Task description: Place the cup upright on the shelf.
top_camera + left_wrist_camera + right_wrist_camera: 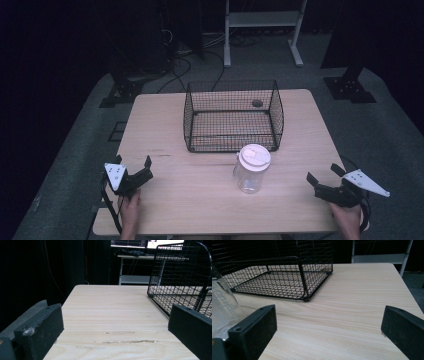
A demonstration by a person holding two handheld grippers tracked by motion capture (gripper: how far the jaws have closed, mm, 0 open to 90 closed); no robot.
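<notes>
Left gripper: your left gripper (134, 167) sits at the near-left corner of the table (165, 205), jaws spread wide, nothing between them. In the left gripper view (115, 327) only bare wood shows in the gap.
Right gripper: your right gripper (325, 176) is at the near-right edge of the table, jaws also released and apart, empty. In the right gripper view (329, 327) there is plain tabletop between the jaws.
Hands: your left hand (131, 205) and right hand (347, 216) come in from the bottom edge, each on its gripper's handle.
Jar: clear jar (249, 175) with a white lid (254, 156), upright, lid on. It stands on the table roughly centre, between your two grippers and well apart from both, somewhat nearer the right one. In the right gripper view the jar's wall (223, 307) shows at the far left, just beyond the left jaw; can't tell if they touch.
Basket: black wire basket (187, 117) stands on the far half of the table, just behind the jar. One small dark object (257, 103) at its back right; too small to identify.
Jar vs basket: near the basket's front wall, outside it.
Table surface: a few scuff marks (125, 341) in front of your left gripper.
</notes>
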